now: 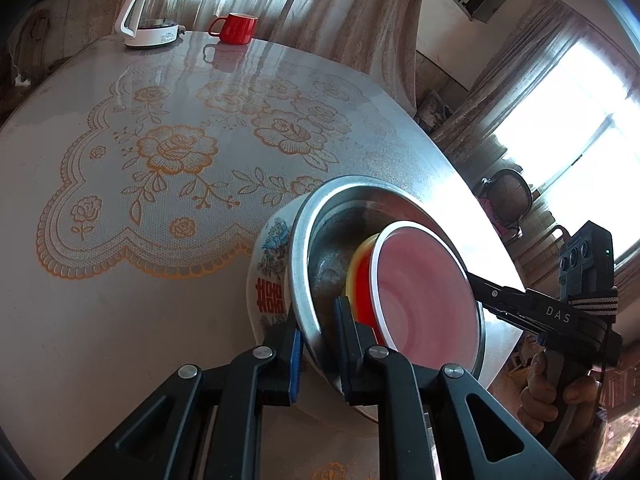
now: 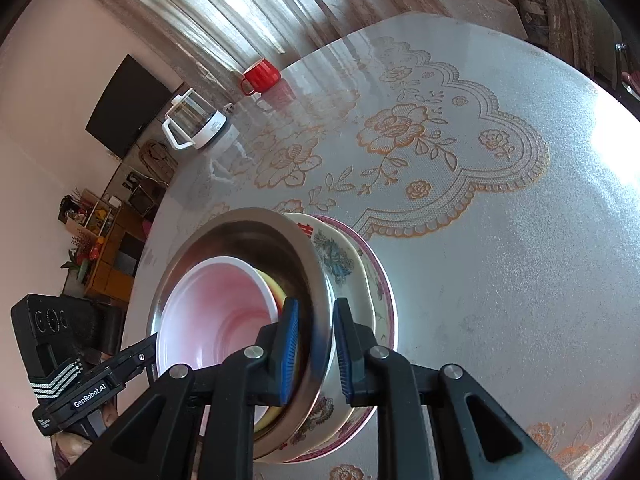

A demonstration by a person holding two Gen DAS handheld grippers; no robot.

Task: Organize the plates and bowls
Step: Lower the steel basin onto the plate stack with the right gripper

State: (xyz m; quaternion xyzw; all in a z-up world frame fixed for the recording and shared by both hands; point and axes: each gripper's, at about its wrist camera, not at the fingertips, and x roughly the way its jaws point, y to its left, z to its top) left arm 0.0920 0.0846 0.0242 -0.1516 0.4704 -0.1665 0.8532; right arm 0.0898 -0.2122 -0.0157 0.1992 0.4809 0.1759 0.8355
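A nested stack stands on the table: a pink-rimmed plate (image 2: 380,276) at the bottom, then a white flowered enamel bowl (image 1: 268,280) (image 2: 336,260), a steel bowl (image 1: 340,232) (image 2: 256,232), a yellow bowl (image 1: 352,268) (image 2: 276,284) and a red bowl with a pale inside (image 1: 420,292) (image 2: 216,304). My left gripper (image 1: 320,344) (image 2: 150,346) is shut on the steel bowl's near rim. On the opposite side my right gripper (image 2: 316,352) (image 1: 474,284) straddles that rim, with a small gap at its inner pad, so it stands open.
The stack sits close to the edge of the round table (image 1: 120,320) (image 2: 520,280), which has a lace-print cover. A red mug (image 1: 236,28) (image 2: 262,74) and a glass kettle (image 1: 150,16) (image 2: 196,126) stand at the far side. A hand (image 1: 560,396) holds the right gripper.
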